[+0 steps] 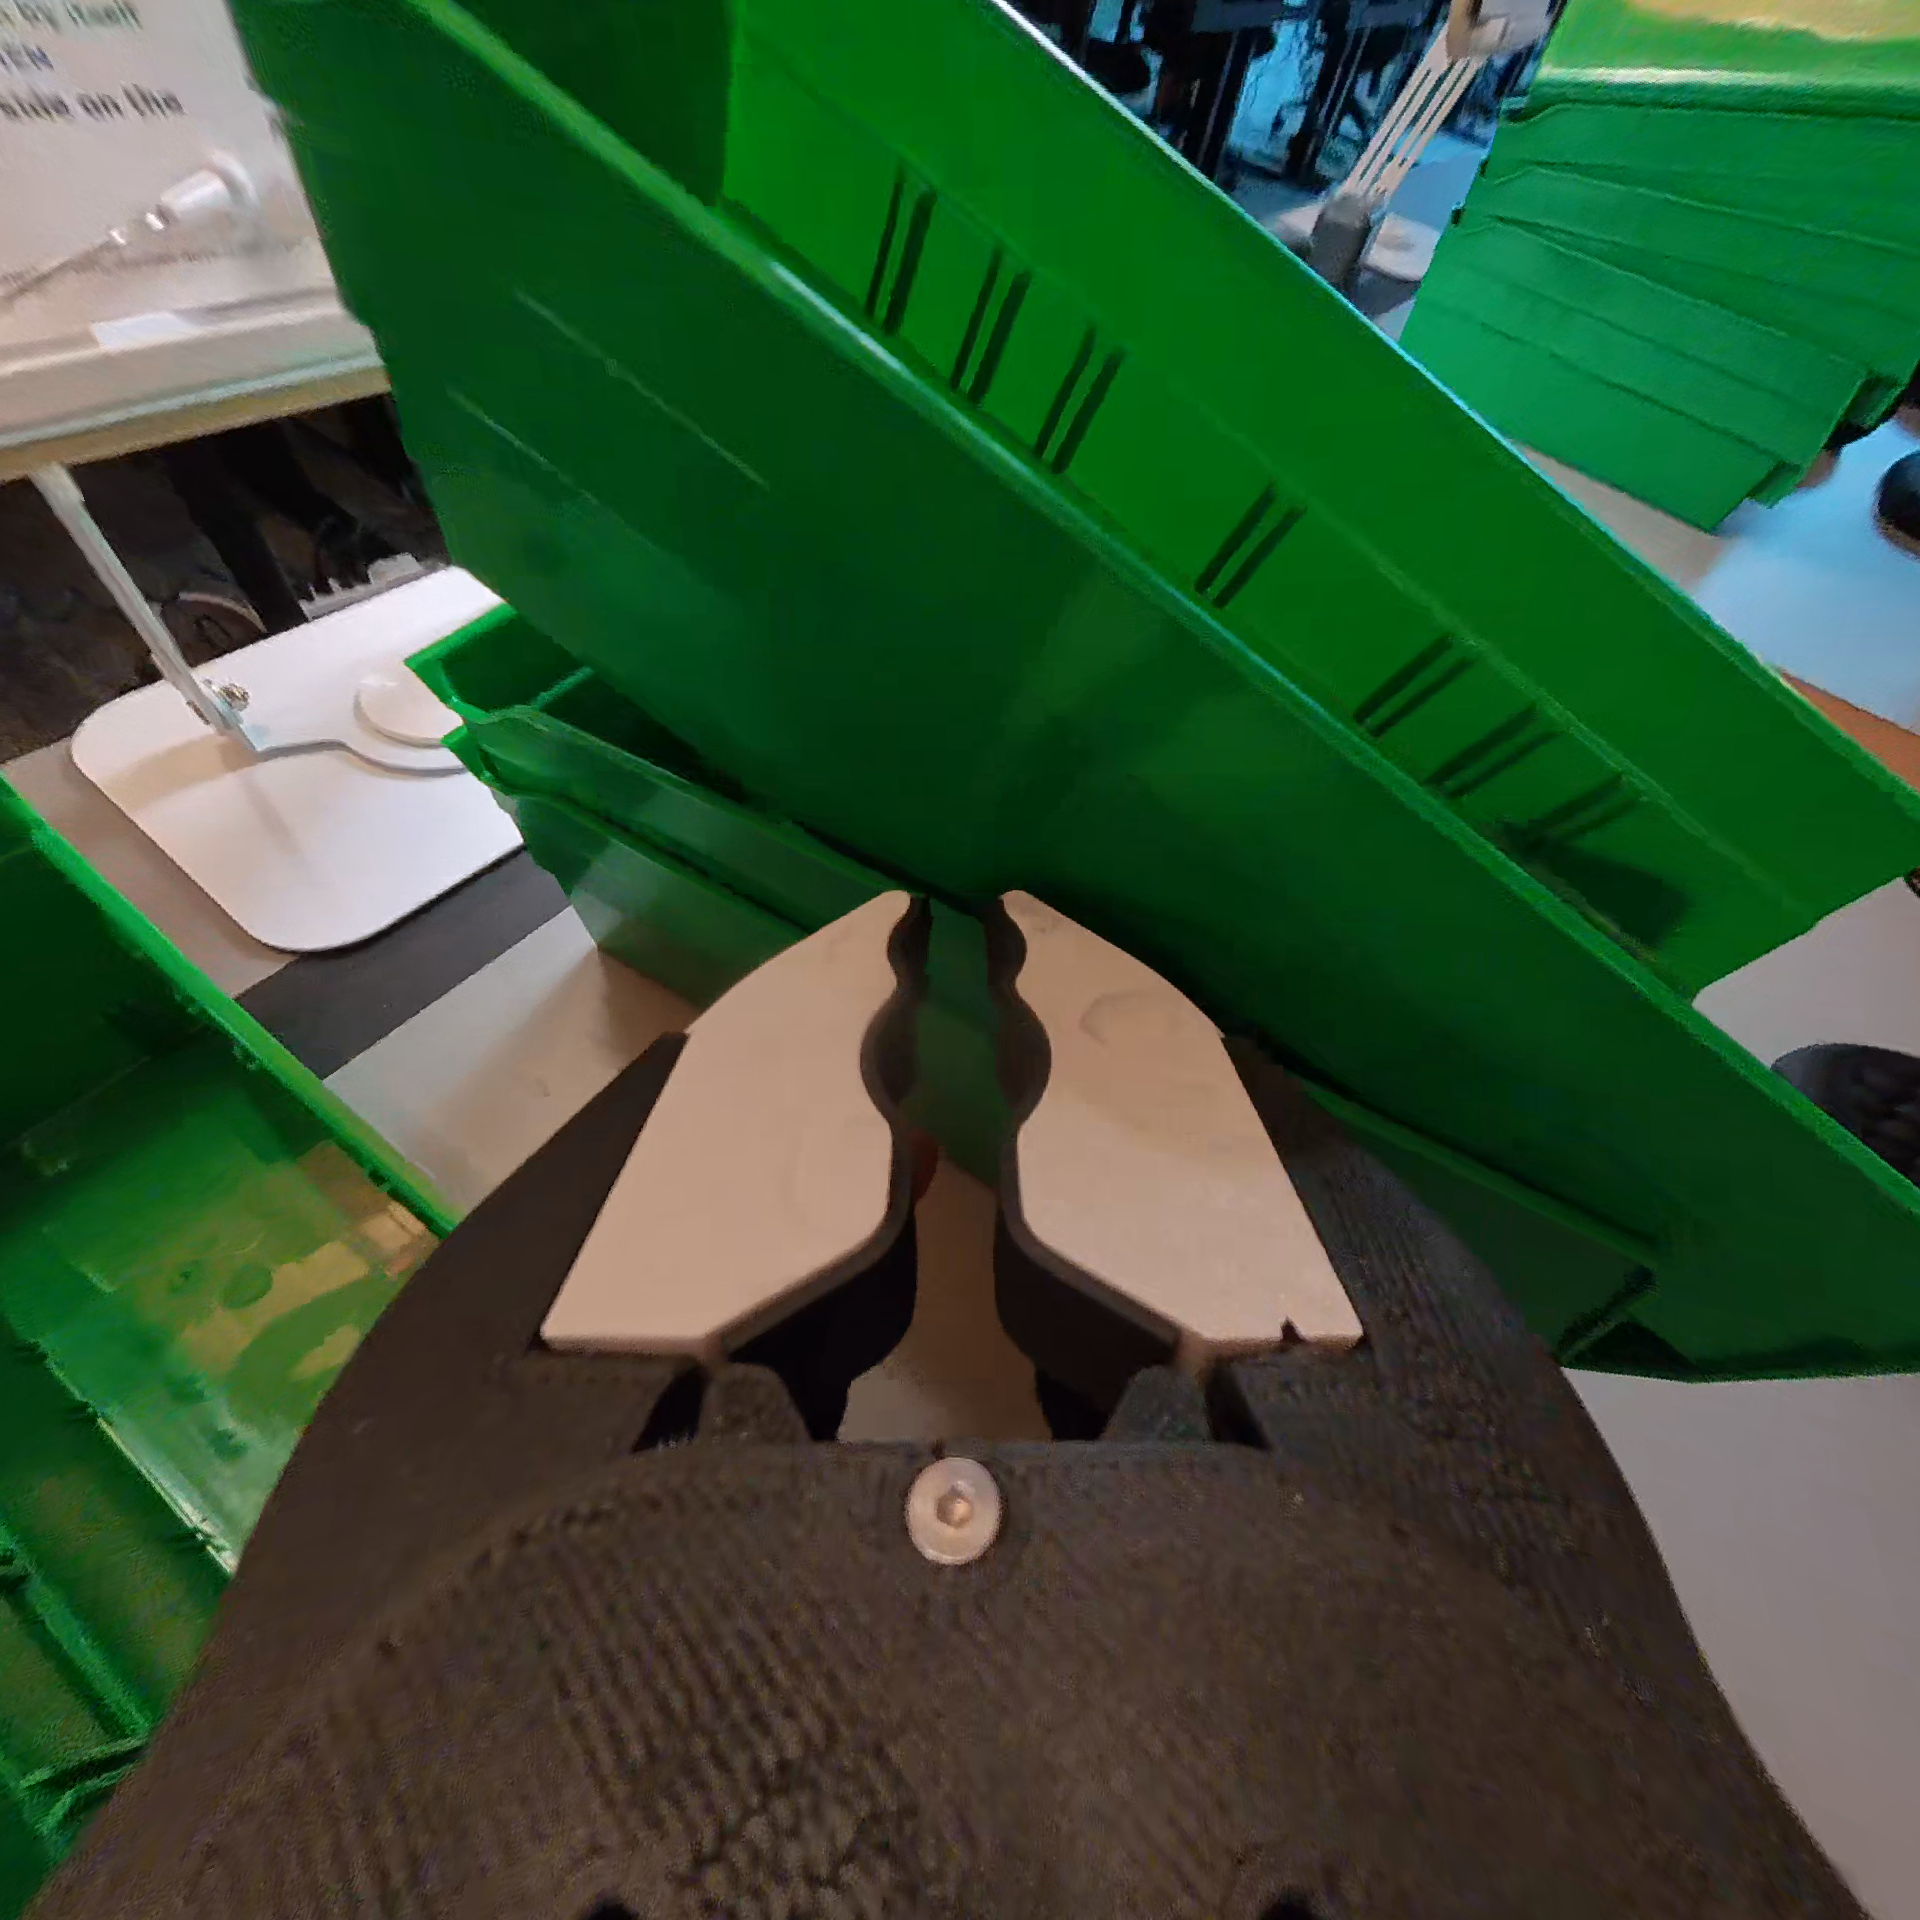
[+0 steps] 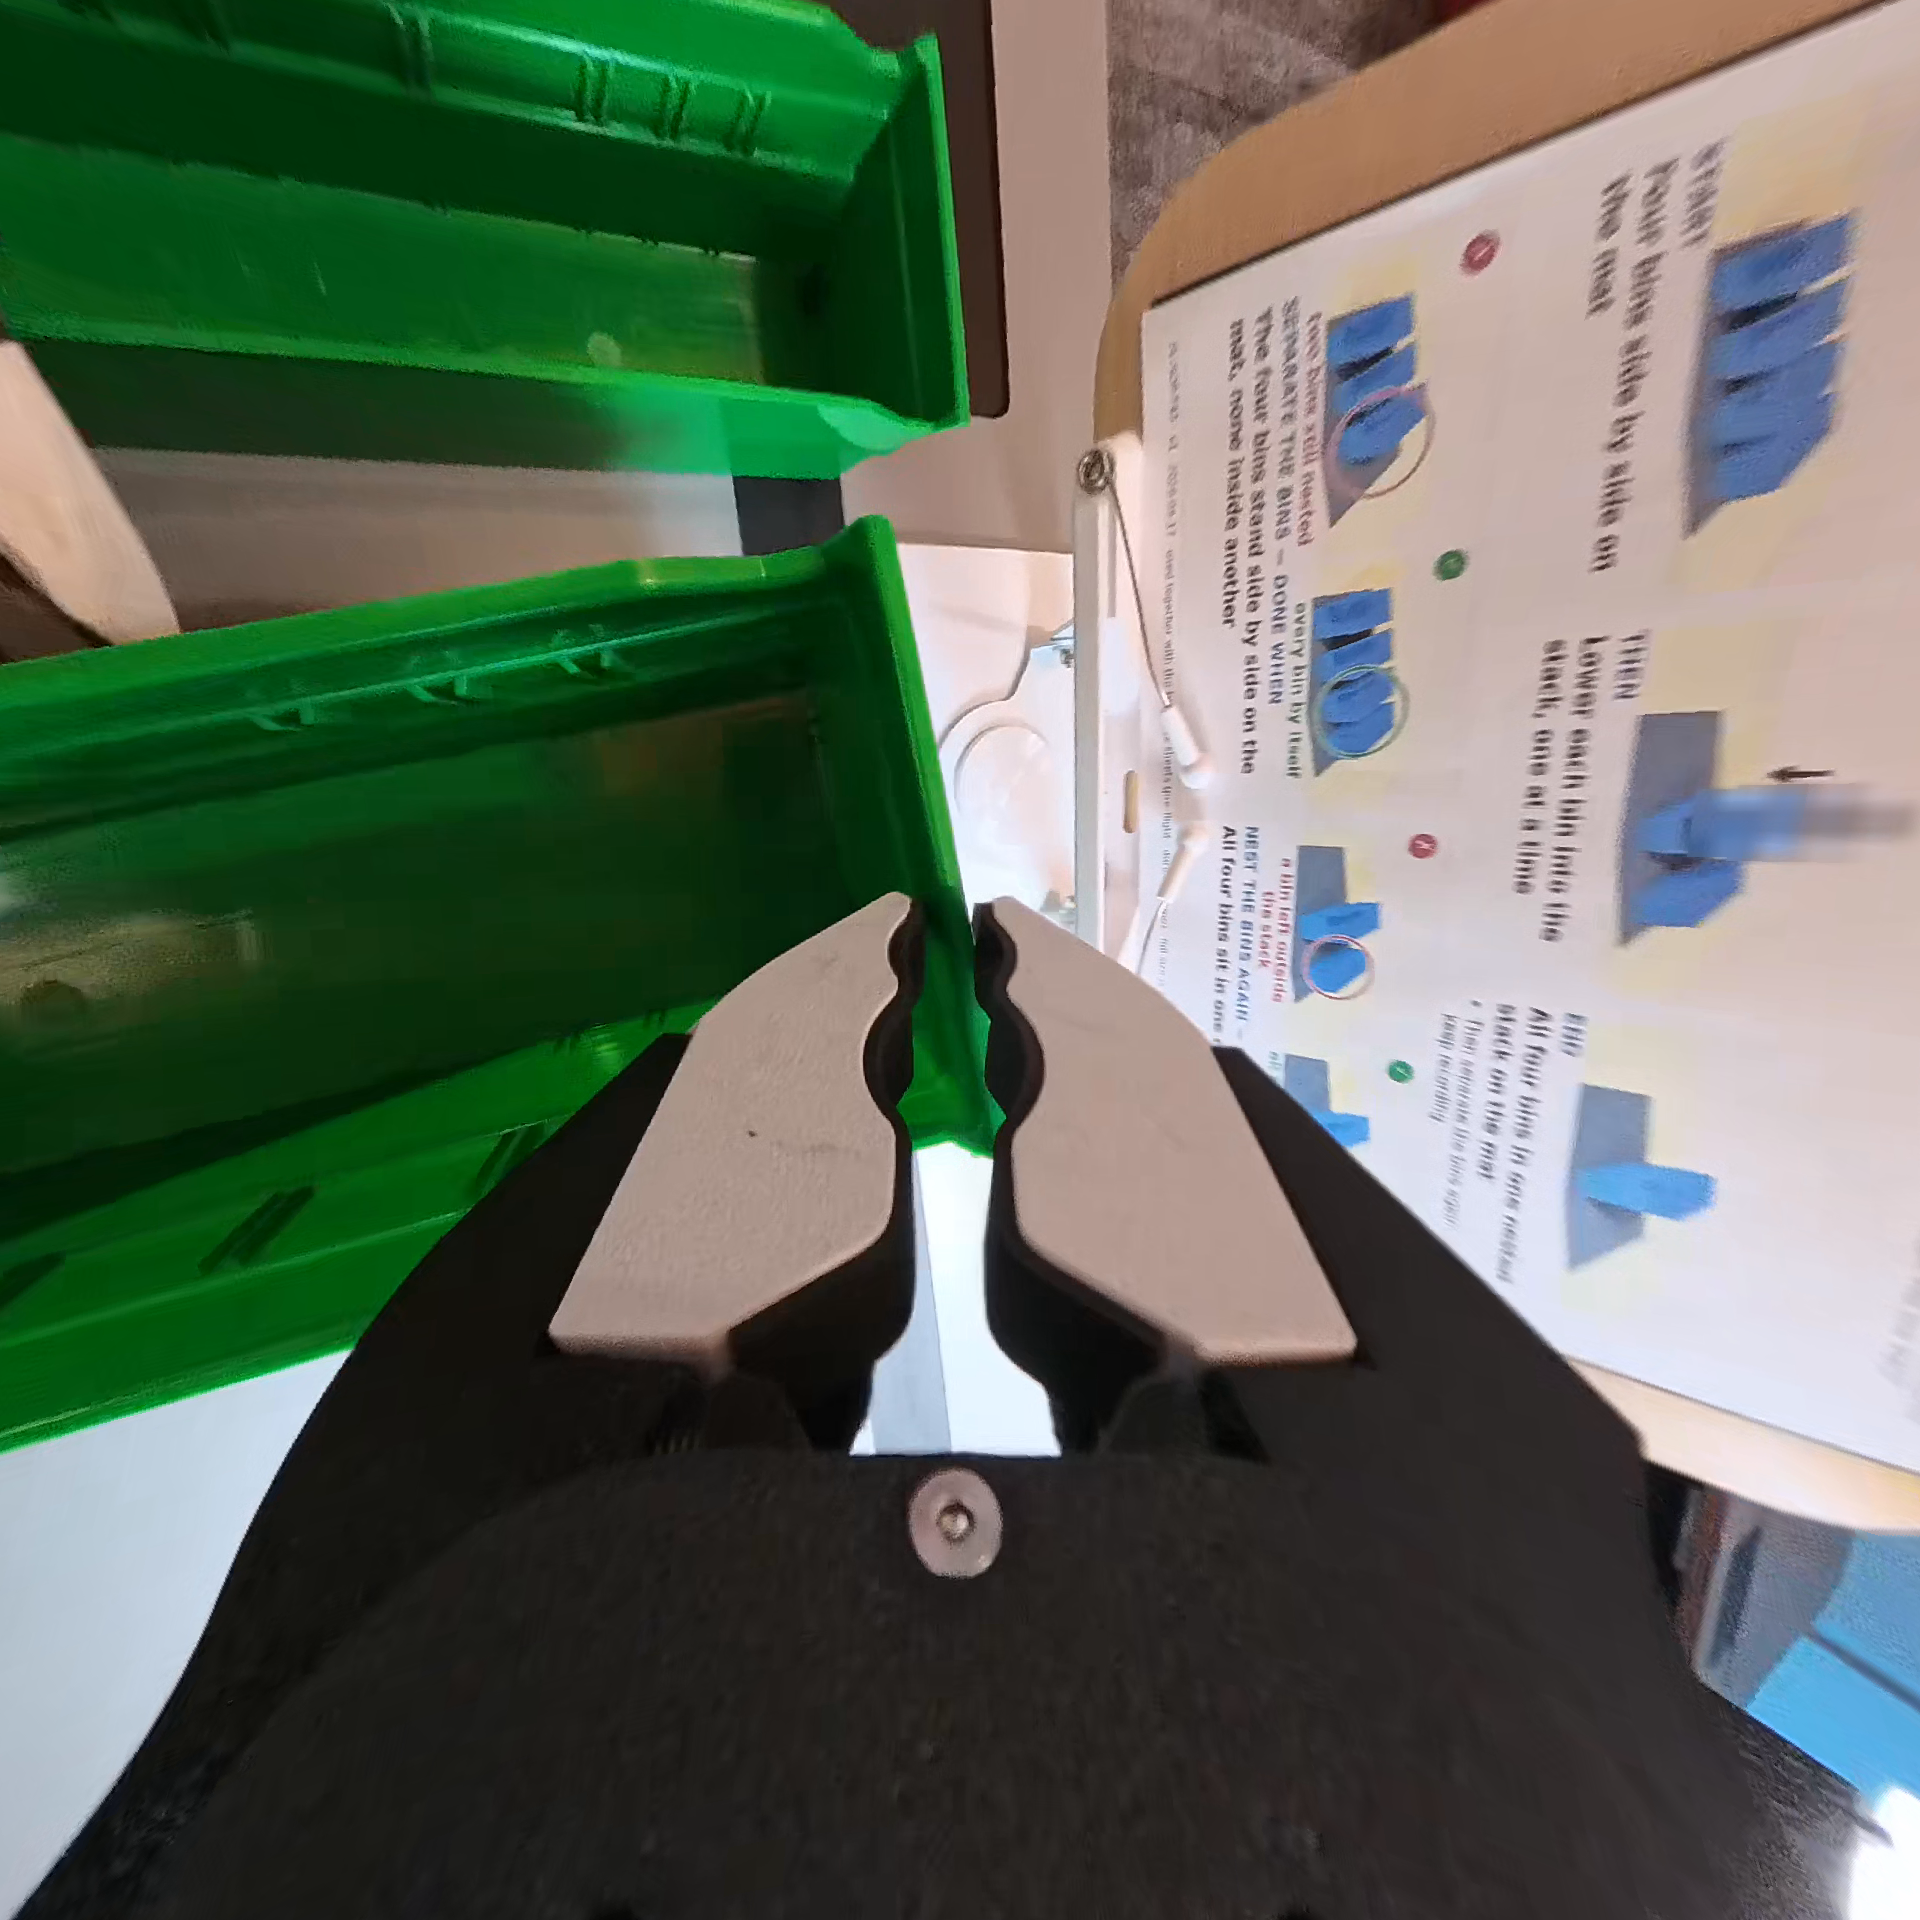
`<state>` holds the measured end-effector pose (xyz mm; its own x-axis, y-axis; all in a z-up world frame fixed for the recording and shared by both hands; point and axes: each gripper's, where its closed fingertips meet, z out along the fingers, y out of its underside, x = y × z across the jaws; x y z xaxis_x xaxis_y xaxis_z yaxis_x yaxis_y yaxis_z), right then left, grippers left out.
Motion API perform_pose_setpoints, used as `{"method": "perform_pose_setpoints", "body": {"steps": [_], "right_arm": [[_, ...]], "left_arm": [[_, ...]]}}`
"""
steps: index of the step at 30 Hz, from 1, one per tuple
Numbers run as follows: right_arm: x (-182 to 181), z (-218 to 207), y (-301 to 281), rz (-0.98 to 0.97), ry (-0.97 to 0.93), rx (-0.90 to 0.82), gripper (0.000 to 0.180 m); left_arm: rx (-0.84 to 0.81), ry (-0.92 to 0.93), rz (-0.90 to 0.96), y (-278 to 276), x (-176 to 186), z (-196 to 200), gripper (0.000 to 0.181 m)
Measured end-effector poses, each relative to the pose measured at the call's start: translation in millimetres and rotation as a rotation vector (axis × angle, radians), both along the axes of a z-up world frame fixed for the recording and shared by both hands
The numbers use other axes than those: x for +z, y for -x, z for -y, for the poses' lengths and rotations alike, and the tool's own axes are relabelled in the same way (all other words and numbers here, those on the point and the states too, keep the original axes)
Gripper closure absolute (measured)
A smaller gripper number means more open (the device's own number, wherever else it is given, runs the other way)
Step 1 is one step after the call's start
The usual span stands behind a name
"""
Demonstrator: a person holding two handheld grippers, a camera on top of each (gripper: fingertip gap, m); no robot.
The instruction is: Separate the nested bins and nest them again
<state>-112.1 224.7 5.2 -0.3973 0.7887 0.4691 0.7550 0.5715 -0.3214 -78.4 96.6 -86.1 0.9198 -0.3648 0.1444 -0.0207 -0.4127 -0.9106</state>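
Fingers (image 1: 831, 1091) of our left gripper (image 1: 951, 914) pinch a green bin (image 1: 935, 582) by its rim; it hangs tilted, long axis falling rightward, over another bin (image 1: 665, 831) on the table (image 1: 1714, 1558). Our right gripper (image 2: 943, 920) nips a second bin's (image 2: 436, 831) end wall, apparently. A blurred instruction sheet (image 2: 1558, 727) lies beside.

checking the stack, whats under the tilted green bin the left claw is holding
Under the tilted bin sit more green bins, nested on the table. Only their rims and one corner show; the tilted bin covers the rest, so their count is unclear.
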Motion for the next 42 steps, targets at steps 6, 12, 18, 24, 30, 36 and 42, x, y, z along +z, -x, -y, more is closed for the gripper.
{"method": "perform_pose_setpoints", "body": {"steps": [6,12,18,24,30,36,42], "right_arm": [[30.8,15.0,-14.1,-0.061,-0.049,0.009,0.172],[70.8,40.9,-35.6,-0.129,-0.038,0.025,0.173],[90.6,51.8,-52.9,-0.167,-0.063,0.001,0.173],[82.5,43.4,-58.8,-0.195,-0.132,-0.044,0.173],[69.1,30.2,-46.6,-0.232,-0.189,-0.110,0.170],[63.3,18.9,-46.4,-0.346,-0.291,-0.162,0.167],[81.4,77.3,-79.2,-0.585,-0.246,-0.152,0.146]], "left_arm": [[-0.030,-0.077,0.076,1.4,19.1,18.1,0.160],[-0.077,-0.096,0.007,-3.3,6.4,46.7,0.158],[-0.241,-0.206,-0.103,-44.9,7.4,90.1,0.145],[-0.272,-0.325,-0.189,-89.4,3.5,129.1,0.135],[-0.057,-0.451,-0.345,-102.6,2.0,108.2,0.158],[0.025,-0.542,-0.473,-101.0,4.1,107.7,0.166],[0.060,-0.606,-0.536,-93.9,8.5,106.0,0.171]]}}
